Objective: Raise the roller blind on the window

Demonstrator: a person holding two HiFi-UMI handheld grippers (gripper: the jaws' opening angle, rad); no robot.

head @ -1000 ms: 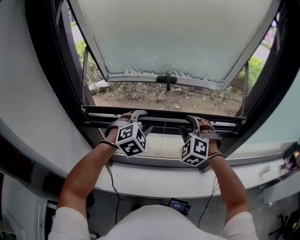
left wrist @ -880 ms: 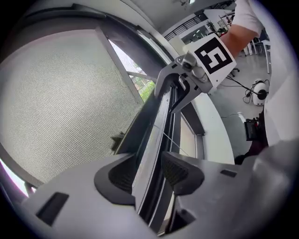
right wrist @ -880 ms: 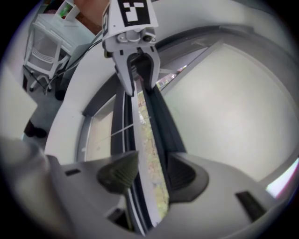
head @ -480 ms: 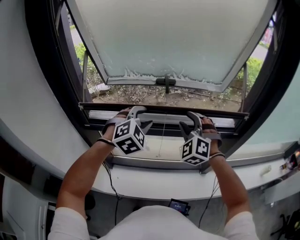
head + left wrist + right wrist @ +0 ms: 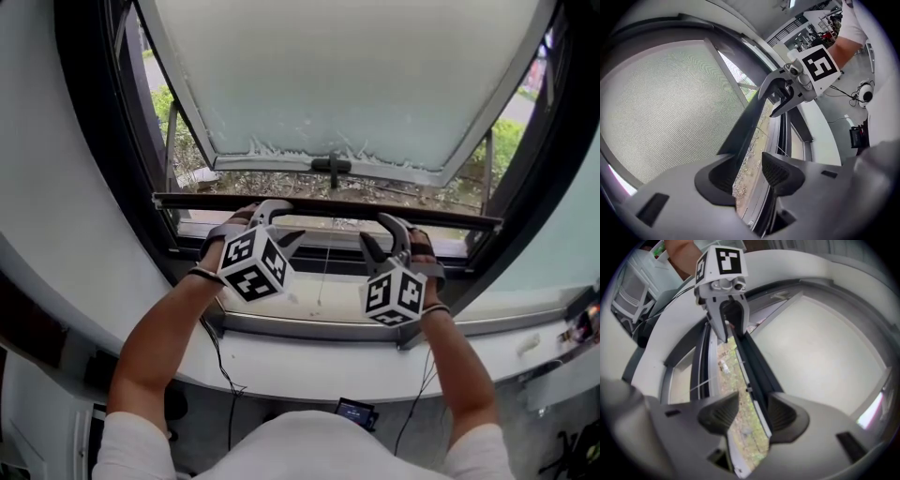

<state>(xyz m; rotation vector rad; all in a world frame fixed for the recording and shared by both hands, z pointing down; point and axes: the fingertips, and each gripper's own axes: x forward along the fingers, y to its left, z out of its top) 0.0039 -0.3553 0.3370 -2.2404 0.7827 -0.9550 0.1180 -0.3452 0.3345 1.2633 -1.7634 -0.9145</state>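
With jaws apart around the bottom bar [image 5: 328, 203], left gripper [image 5: 280, 225] and right gripper [image 5: 381, 234] have raised it.

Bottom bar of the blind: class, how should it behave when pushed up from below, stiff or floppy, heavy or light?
Probably stiff: the bottom bar runs straight between the left gripper and right gripper, no sag visible. Likely light, as it sits unclamped in open jaws. It might tilt if one end leads.

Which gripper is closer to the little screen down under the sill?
Right. In the head view the right gripper is up at the bar, almost straight above the screen. The left gripper is at the same bar, farther off to the left.
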